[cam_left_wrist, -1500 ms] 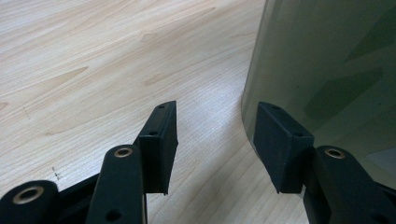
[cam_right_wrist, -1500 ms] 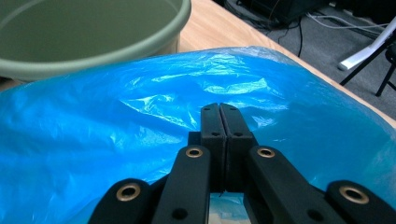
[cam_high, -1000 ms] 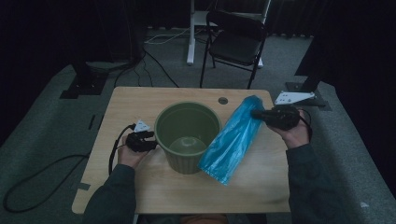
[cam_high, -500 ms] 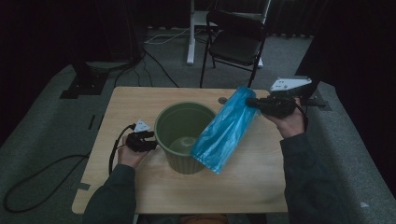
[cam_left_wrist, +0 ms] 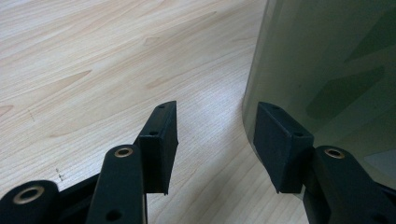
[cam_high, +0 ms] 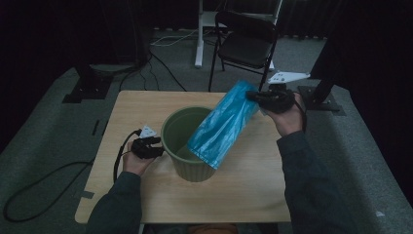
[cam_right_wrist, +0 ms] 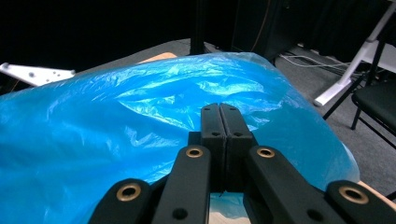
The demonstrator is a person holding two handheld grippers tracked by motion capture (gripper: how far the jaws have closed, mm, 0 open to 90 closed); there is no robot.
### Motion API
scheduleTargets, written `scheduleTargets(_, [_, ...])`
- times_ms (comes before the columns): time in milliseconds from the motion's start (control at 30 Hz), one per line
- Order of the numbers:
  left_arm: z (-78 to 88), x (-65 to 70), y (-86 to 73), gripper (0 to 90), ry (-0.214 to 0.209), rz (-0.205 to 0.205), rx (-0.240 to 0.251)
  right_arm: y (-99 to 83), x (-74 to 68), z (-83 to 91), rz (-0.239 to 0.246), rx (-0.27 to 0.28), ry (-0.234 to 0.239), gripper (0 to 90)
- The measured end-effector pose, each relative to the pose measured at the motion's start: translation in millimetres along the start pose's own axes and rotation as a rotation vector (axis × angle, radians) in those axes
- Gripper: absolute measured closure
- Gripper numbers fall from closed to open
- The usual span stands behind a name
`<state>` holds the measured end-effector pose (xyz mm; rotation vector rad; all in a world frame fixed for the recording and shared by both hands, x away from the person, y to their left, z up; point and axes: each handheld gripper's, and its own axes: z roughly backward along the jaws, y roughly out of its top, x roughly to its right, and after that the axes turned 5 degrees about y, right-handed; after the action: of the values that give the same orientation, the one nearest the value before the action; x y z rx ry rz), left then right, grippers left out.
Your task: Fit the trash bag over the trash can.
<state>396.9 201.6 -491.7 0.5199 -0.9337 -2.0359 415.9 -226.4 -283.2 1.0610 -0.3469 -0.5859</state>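
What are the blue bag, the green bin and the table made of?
The blue bag looks like thin plastic film: glossy, crinkled, letting some light through. The green bin seems to be matte moulded plastic, smooth-walled with a dull sheen, though painted metal can't be ruled out. The table shows pale wood grain, either real wood or a laminate.

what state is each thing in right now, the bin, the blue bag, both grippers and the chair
green bin: upright on the table, open top, no liner fitted yet
blue bag: lifted, hanging slanted over the bin, its lower end at the rim
right gripper: shut on the blue bag's upper edge
left gripper: open, one jaw by the bin's outer wall
folding chair: unfolded, unoccupied, behind the table
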Motion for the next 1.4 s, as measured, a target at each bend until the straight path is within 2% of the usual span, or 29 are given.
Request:
scheduleTargets(267, [-0.2,-0.1,0.1,49.8,-0.001,0.0,-0.001,5.7,6.6,-16.4,-0.064,0.029,-0.076,89.9])
scheduleTargets(367, [0.2,-0.3,0.2,49.8,-0.001,0.0,0.001,6.5,5.1,-22.0,-0.061,0.018,-0.103,89.9])
scheduleTargets(567, [0.6,-0.5,0.2,49.8,-0.001,0.0,0.003,2.5,-4.2,-34.2,-0.032,-0.014,-0.114,89.8])
scheduleTargets(667, [0.3,-0.5,0.2,49.8,-0.001,-0.001,0.001,-5.0,-15.9,-46.6,-0.005,-0.049,-0.088,89.8])
scheduleTargets(1000, [0.5,-0.5,0.2,49.7,0.0,-0.001,0.002,-15.3,-44.2,-75.1,0.031,-0.108,0.027,89.6])
scheduleTargets(1133, [0.2,-0.4,0.1,49.7,-0.001,-0.002,0.001,-19.0,-52.8,-83.3,0.025,-0.123,0.088,89.6])
scheduleTargets(1200, [0.2,-0.4,0.2,49.7,0.0,-0.002,0.002,-19.9,-55.1,-85.0,0.025,-0.127,0.099,89.6])
scheduleTargets(1233, [0.2,-0.4,0.2,49.7,0.0,-0.002,0.002,-21.5,-58.7,-87.7,0.024,-0.132,0.123,89.6])
scheduleTargets(1400, [-0.2,0.2,0.2,49.7,-0.001,-0.001,0.001,-24.0,-66.8,-93.3,0.016,-0.134,0.174,89.5])
